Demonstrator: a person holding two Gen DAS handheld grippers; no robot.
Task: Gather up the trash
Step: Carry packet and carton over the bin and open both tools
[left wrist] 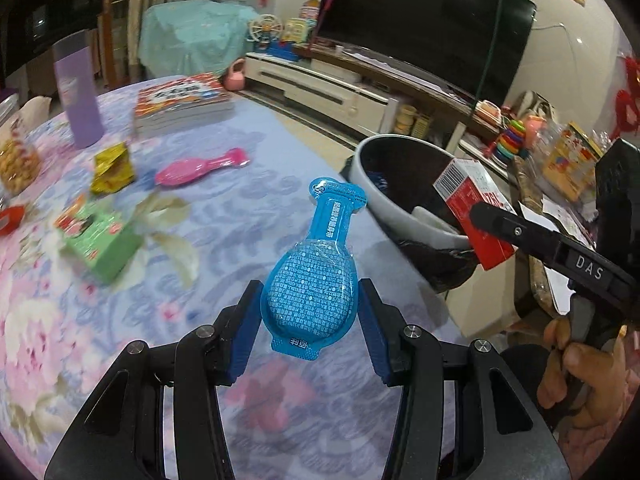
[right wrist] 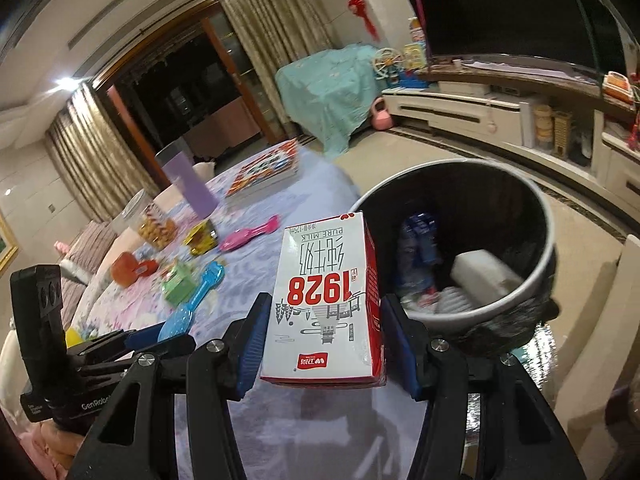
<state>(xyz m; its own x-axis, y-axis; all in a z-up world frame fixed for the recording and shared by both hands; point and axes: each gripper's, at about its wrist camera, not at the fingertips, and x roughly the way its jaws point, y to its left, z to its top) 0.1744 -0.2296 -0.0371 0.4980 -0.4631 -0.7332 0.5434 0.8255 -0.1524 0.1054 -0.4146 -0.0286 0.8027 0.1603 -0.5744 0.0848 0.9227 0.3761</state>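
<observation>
My left gripper (left wrist: 310, 306) is shut on a blue bottle-shaped plastic packet (left wrist: 316, 268), held above the flowered tablecloth (left wrist: 120, 360). My right gripper (right wrist: 324, 344) is shut on a red-and-white milk carton (right wrist: 328, 300), held near the rim of the grey trash bin (right wrist: 548, 240). In the left wrist view the same carton (left wrist: 472, 208) hangs over the bin (left wrist: 384, 208) in the right gripper (left wrist: 480, 220). In the right wrist view the blue packet (right wrist: 192, 304) shows at the left. Several pieces of trash lie inside the bin.
On the table lie a green carton (left wrist: 100, 240), a crumpled gold wrapper (left wrist: 112, 168), a pink brush (left wrist: 200, 168), torn white wrappers (left wrist: 172, 232), a purple bottle (left wrist: 78, 92), a stack of books (left wrist: 180, 104) and a snack jar (left wrist: 16, 164). A TV cabinet (left wrist: 320, 84) stands beyond.
</observation>
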